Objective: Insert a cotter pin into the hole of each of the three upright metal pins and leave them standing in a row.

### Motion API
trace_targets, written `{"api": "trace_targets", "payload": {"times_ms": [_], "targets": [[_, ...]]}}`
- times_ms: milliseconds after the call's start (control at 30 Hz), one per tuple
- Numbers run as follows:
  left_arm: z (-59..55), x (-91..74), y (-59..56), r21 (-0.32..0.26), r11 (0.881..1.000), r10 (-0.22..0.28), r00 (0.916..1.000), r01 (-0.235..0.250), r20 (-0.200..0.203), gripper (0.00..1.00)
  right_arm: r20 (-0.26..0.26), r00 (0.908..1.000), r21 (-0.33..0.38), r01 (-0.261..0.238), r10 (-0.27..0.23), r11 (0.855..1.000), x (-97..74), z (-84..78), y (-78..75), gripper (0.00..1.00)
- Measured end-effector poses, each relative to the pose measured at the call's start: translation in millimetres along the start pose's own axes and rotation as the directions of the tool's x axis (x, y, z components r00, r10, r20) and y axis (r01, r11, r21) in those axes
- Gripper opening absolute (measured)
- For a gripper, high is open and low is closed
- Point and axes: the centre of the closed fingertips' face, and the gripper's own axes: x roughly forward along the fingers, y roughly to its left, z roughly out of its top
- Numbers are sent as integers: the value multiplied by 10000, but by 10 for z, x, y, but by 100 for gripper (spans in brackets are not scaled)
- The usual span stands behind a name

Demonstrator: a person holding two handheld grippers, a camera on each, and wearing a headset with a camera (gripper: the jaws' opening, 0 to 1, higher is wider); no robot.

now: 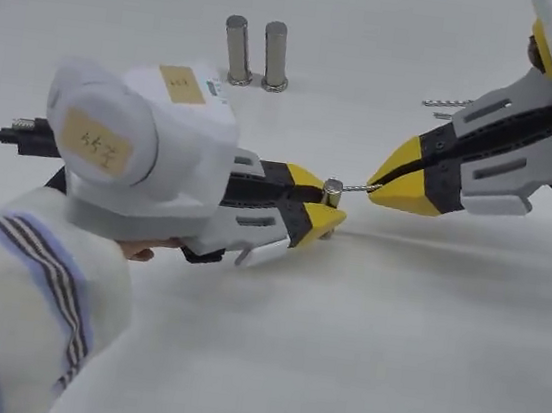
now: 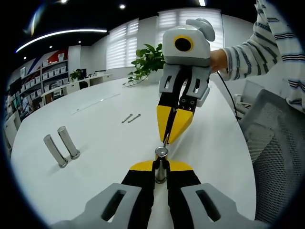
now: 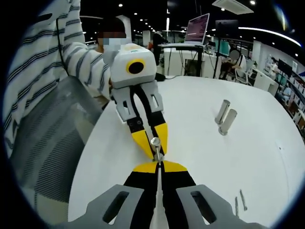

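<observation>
- Pins (image 1: 238, 49), two of them, stand upright and side by side toward the far edge of the table (image 1: 358, 358), well apart from my jaws. I make out no cotter in either.
- Left gripper (image 1: 322, 204), mid-table, is clamped on the third pin (image 1: 332, 187), low on its shank, so the pin stands upright with its cap clear above the jaws.
- I judge that pin solid, stiff, heavy for its size and smooth enough to twist in the pads. A low, square hold suits it and leaves the top free.
- Cotter (image 1: 357, 187) runs level from just under the cap to my other jaws. I cannot tell whether its tip is in the hole.
- It looks like light, thin wire that bends easily, so it should be held close and pushed straight along its length.
- Right gripper (image 1: 387, 188) is closed on the cotter's back end.
- Spares (image 1: 448, 104) lie flat toward the far right edge.
- The left gripper view shows the shank (image 2: 161, 167) seated between my jaws, which the head view hides behind a jaw tip.
- The right gripper view looks down the cotter (image 3: 158, 161), so it shows its line to the pin (image 3: 155, 142).
</observation>
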Motion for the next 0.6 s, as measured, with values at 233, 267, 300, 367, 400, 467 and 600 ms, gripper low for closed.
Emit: {"api": "trace_targets", "payload": {"times_ms": [233,267,300,367,400,467,600], "targets": [[5,18,-43,26,9999,-163,9999,163,14,6,102,9998,99,-178,177,9998,76,58,74,3],[7,23,-52,39,9998,-193,9998,193,16,6,127,9997,102,-205,204,9997,86,72,76,3],[8,27,-58,49,9998,-217,9998,217,17,6,130,9996,246,-268,264,9993,97,83,78,3],[6,26,-65,27,9997,-234,9997,234,31,7,82,9996,357,-279,276,9990,101,77,85,4],[4,24,-67,12,9997,-240,9997,240,43,7,114,9995,298,-288,285,9991,99,78,77,4],[-3,19,-59,37,9997,-258,9996,257,61,7,75,9995,398,-317,315,9987,88,70,101,10],[-7,14,-61,73,9995,-293,9995,293,69,7,-123,9996,445,-239,245,9987,30,16,138,12]]}}
